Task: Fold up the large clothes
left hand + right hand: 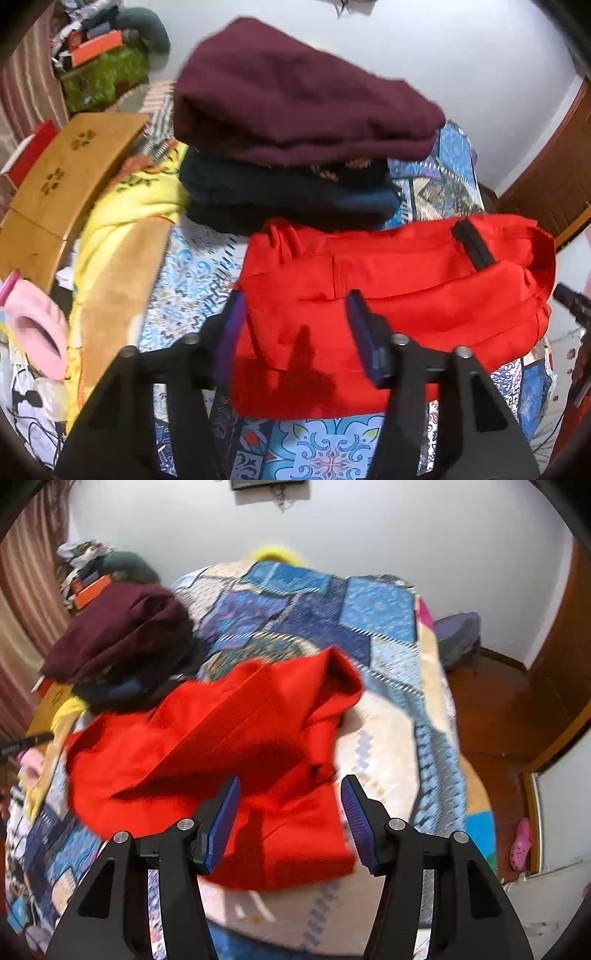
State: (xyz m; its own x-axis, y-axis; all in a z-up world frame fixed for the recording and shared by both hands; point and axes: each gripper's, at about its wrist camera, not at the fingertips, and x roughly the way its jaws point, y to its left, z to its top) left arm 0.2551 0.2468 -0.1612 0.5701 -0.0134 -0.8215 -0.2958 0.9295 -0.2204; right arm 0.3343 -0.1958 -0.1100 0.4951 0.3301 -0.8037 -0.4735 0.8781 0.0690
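A bright red garment (pixel 388 295) lies folded over on the patterned bedspread (pixel 325 446); it has a black strip (pixel 472 243) near its top right. It also shows in the right wrist view (pixel 229 738), bunched and creased. My left gripper (pixel 295 306) is open, its blue pads hovering over the garment's near left part, holding nothing. My right gripper (pixel 290 790) is open over the garment's near right corner, holding nothing. Behind the red garment is a stack of folded clothes: a maroon one (pixel 295 99) on dark blue ones (pixel 288 195).
A yellow and tan blanket (pixel 122 236) lies to the left, beside a wooden board (pixel 70 170) and a pink item (pixel 37 325). Clutter (pixel 103 51) is piled at the far left by a curtain. A wooden door (pixel 554 664) and floor are to the right of the bed.
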